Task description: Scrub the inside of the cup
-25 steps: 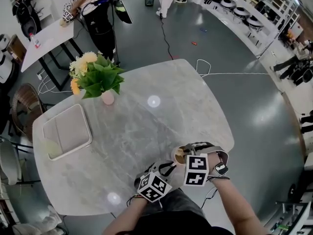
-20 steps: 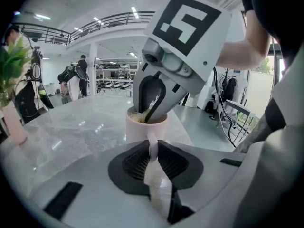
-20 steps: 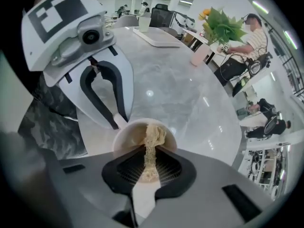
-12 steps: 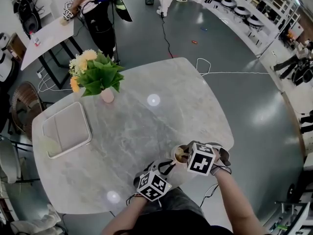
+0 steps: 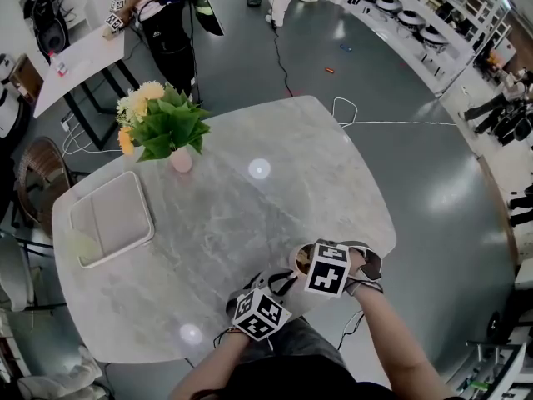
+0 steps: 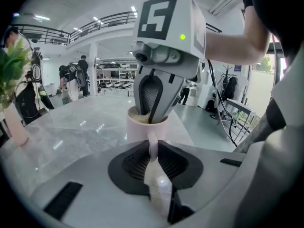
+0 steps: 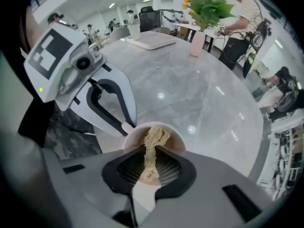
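Cup (image 5: 301, 259) stands upright on the marble table (image 5: 250, 207), close to the edge nearest me and right of centre. My left gripper (image 6: 153, 151) is clamped on its handle (image 6: 152, 137), pads pressing the thin white loop from both sides, so the cup is pinned in place; my right gripper (image 7: 151, 156) points down over the mouth, jaws closed on a tan fibrous scrubber (image 7: 156, 137); the loose end of the scrubber hangs inside the cup, against the inner wall on the side away from me; in the left gripper view the right gripper's tips dip just past the rim. Step in hand, as I judge it: the scrubbing itself, tool already in the cup, not the approach and not the pull-out; how clean the inside is I cannot tell, since the scrubber and jaws cover most of it. Next move calls for working the scrubber round the wall and down to the bottom; the left clamp has to stay firm or the cup will swing about its handle; the right jaws should stay clear of the rim so they do not tip it. Cup is near the table edge, so any hard sideways push is a risk; tray (image 5: 111, 221) and flower vase (image 5: 180, 160) are well apart on the far left, out of play.
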### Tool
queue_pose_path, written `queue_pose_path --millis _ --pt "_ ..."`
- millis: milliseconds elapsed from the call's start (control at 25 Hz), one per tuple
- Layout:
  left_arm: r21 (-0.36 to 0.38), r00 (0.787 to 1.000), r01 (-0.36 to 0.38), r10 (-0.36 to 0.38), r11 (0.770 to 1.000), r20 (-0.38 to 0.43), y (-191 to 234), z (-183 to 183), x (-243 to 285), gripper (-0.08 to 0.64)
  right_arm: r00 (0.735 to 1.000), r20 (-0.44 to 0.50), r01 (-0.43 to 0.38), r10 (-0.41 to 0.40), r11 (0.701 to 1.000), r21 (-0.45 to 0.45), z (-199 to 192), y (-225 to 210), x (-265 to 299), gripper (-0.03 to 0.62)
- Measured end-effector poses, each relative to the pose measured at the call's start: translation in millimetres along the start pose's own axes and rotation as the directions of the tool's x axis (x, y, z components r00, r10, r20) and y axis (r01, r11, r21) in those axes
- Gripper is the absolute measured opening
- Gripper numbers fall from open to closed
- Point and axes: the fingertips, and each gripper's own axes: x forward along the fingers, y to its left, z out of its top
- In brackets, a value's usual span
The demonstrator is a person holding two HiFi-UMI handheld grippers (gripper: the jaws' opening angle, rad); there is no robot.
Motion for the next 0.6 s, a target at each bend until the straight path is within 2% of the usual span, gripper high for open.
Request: queue_pose_path --millis 80,200,600 --pt "-0.002 1.0 -0.002 0.002 1.0 -0.005 0 -1 0 0.061 0.997 0.057 -0.055 0.052 0.997 0.05 2 4 -7 0.06" --pt "0.004 1.0 -0.005 0.005 1.0 -0.008 1 -2 0 0.061 0.991 0.116 -0.079 0.067 0.991 0.106 2 7 -18 0.06" --pt "0.007 1.0 -0.016 0.016 1.0 -0.018 6 -5 -2 0.061 0.979 0.204 -0.022 -0.008 0.99 0.142 9 8 -51 0.06"
